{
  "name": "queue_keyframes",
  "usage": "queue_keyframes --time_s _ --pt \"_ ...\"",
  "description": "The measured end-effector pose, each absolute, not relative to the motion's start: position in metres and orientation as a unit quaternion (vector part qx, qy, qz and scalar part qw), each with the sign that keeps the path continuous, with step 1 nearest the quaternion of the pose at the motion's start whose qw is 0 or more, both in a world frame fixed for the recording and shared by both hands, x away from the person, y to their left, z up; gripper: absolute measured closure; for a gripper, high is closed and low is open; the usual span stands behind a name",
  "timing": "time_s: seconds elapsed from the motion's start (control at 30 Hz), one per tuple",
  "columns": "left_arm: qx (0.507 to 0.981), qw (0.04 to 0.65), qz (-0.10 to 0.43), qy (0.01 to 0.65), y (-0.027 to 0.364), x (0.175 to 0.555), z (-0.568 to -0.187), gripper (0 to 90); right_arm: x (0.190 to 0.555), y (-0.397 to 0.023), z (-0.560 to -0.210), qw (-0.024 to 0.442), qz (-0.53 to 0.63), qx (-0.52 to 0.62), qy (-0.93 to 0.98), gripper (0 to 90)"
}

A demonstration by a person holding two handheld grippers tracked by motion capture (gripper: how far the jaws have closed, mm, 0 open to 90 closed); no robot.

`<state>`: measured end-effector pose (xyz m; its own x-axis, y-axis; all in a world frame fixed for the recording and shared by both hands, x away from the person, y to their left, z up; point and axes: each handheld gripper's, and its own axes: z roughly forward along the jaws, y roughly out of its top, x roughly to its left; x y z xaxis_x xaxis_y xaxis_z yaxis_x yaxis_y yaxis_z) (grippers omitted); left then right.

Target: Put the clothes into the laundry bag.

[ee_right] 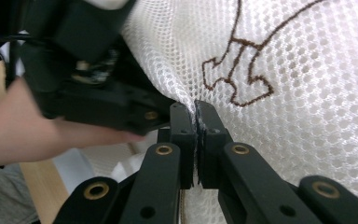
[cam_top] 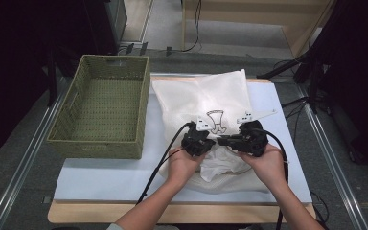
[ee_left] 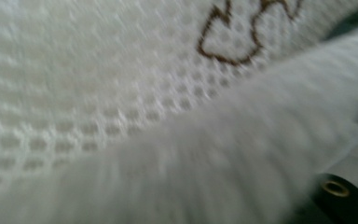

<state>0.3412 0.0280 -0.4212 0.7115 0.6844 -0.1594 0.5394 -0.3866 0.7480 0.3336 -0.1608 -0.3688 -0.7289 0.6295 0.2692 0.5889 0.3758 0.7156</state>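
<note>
Dim dark-edged room, bright glare on white mesh bag (cam_top: 206, 96); closest mesh blurred.

White mesh bag (cam_top: 206, 96), brown print, flat on table, near edge bunched

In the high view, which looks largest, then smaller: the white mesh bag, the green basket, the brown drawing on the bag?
1. Mesh bag and basket: they look about alike in area, so I do not rank them.
2. Drawing: clearly the smallest, partly hidden by the grippers.
</note>
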Motion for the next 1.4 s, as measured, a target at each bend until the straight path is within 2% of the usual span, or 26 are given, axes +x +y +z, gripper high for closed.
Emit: queue_keyframes --time_s 0.47,0.8,1.0,1.4 --pt "0.848 0.424 0.046 0.314 0.042 0.291 -0.399 90.0 0.338 -0.167 -0.371 0.028 0.417 0.376 0.827 87.8" --pt "0.860 0.405 0.027 0.308 0.037 0.255 -0.427 90.0 0.337 -0.167 -0.370 0.029 0.418 0.378 0.826 87.8" --pt "0.859 0.388 0.020 0.334 0.027 0.265 -0.450 90.0 0.337 -0.166 -0.369 0.031 0.417 0.378 0.826 87.8" --pt "0.840 0.404 0.081 0.354 -0.005 0.306 -0.441 90.0 0.337 -0.165 -0.370 0.028 0.417 0.379 0.826 87.7"
